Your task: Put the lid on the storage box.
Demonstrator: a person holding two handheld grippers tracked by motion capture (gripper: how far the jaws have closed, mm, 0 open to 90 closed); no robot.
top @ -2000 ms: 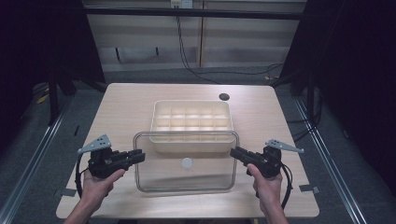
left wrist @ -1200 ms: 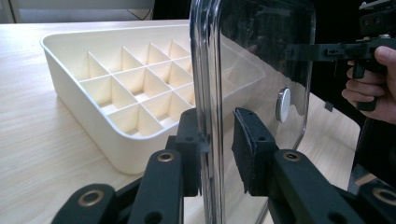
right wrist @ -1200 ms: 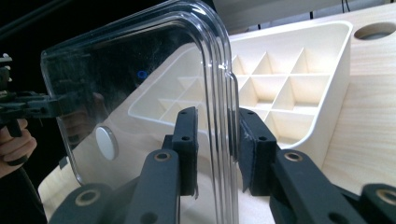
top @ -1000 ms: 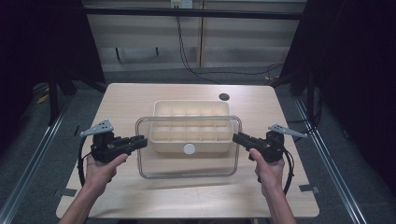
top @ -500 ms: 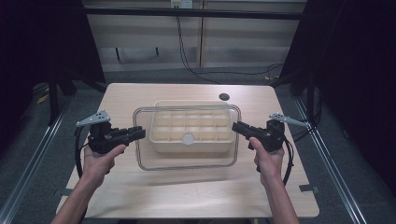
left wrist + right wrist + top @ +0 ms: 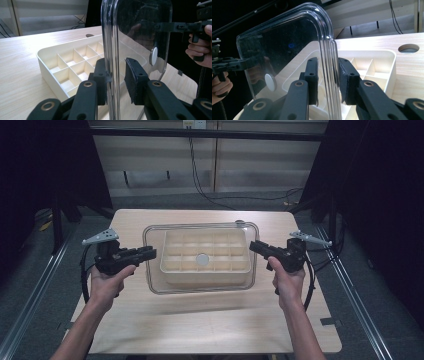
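A clear plastic lid [image 6: 200,288] with a white round knob [image 6: 202,259] hangs level over a cream compartment tray [image 6: 172,266] on the wooden table. My left gripper [image 6: 151,252] is shut on the lid's left rim, and my right gripper [image 6: 252,246] is shut on its right rim. In the left gripper view the lid [image 6: 140,30] stands edge-on between the left gripper's [image 6: 116,72] pads, with the tray [image 6: 70,62] behind. In the right gripper view the right gripper [image 6: 328,72] clamps the lid's rim [image 6: 287,50] above the tray [image 6: 372,65].
The table [image 6: 200,330] has a round hole [image 6: 240,222] at its far edge, behind the tray. Metal rails run along the floor on both sides. Dark curtains stand left and right, and cables hang at the back wall.
Both hands have carried the lid away from the person and upward. It lay over the table in front of the tray and now covers the tray from above.
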